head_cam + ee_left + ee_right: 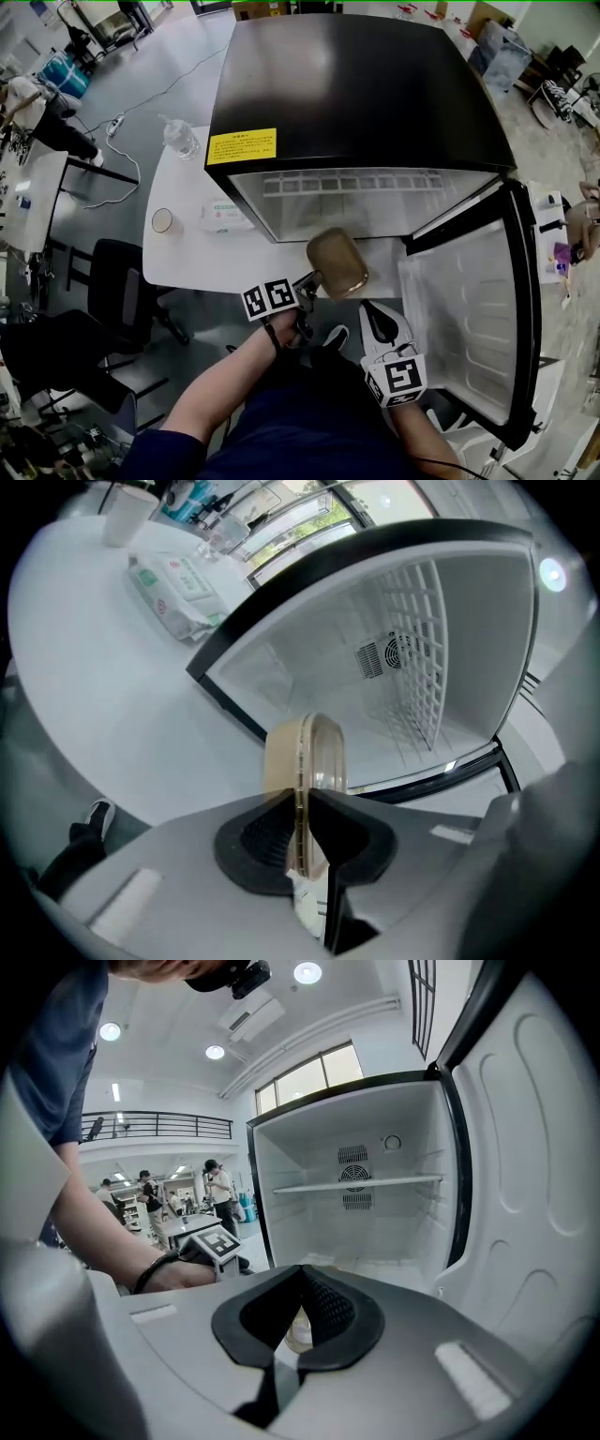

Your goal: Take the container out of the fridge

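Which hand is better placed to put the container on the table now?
Left. The left gripper grips the container, near the table; the right gripper is shut and empty.

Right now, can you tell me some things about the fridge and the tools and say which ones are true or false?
1. The left tool grips the tan container by its edge. True.
2. The fridge door is closed. False: it stands wide open.
3. The container rests on the shelf inside the fridge. False: the left tool holds it up at the fridge's open front.
4. A water bottle stands on the white table. True.
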`<state>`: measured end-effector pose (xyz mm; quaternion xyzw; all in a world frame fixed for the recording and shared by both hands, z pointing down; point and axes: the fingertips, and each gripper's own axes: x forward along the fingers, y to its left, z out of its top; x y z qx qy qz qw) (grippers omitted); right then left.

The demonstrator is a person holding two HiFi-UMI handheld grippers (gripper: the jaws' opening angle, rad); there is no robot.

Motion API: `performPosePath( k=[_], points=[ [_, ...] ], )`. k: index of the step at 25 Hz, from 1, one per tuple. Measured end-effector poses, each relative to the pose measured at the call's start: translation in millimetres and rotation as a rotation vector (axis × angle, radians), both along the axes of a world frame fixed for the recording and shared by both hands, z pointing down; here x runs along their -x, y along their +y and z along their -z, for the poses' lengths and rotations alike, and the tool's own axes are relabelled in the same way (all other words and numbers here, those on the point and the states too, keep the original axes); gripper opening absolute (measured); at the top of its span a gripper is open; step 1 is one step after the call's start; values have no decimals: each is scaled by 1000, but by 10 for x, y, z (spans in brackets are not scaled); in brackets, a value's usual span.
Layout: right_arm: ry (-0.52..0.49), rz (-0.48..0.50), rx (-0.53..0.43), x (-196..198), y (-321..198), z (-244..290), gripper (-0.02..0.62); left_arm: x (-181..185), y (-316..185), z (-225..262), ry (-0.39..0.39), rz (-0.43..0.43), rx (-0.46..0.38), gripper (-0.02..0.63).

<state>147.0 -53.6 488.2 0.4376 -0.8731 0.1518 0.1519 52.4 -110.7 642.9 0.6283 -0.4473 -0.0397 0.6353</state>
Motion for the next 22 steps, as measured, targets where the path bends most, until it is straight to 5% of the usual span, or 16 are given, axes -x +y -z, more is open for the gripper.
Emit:
performPosePath(
  k=[11,22],
  points=[
    [18,29,-14,252,-89,-8,6,870,517,-66,-35,36,22,49],
    [3,67,-34,1126,-85,118,6,2083,750,-113,-38,151,37,49]
  ],
)
